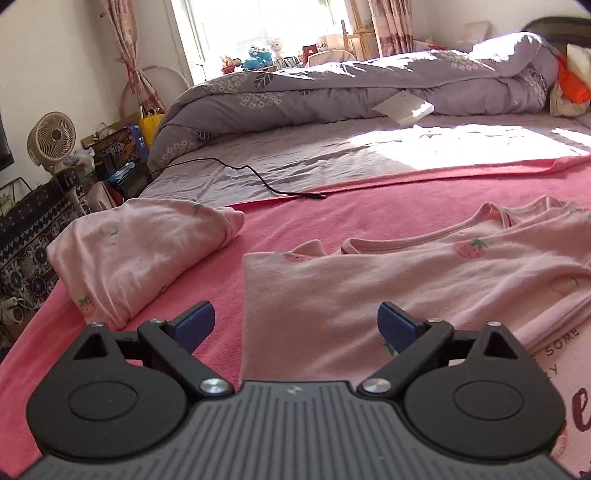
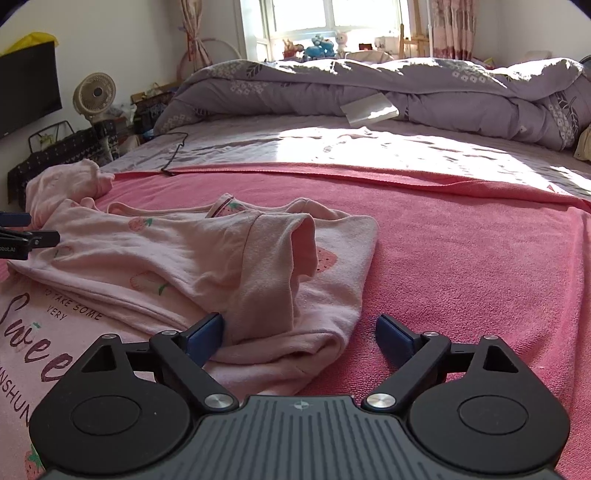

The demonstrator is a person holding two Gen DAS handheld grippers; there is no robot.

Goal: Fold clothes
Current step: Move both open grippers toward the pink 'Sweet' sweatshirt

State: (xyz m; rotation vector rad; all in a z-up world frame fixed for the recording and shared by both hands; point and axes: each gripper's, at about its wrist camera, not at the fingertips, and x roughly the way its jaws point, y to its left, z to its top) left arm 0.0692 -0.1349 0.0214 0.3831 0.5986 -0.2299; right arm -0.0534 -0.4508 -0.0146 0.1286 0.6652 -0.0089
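A pink shirt point(image 2: 192, 254) is spread on a pink blanket point(image 2: 461, 258) covering a sunlit bed. Both the left gripper point(image 1: 296, 325) and the right gripper point(image 2: 300, 334) are held open, nothing gripped. A grey quilt point(image 1: 351, 85) is heaped beneath the window point(image 2: 332, 14).

The shirt point(image 2: 192, 254) is pale pink, dotted with red strawberries with green leaves, and carries dark maroon lettering. The folded garment point(image 1: 133, 254) beside it has the same pink strawberry print. The blanket point(image 2: 461, 258) is deep pink. The duvet point(image 1: 332, 88) is lilac with white flowers. Each claw point(image 1: 295, 325) is black with blue pads point(image 1: 195, 325).
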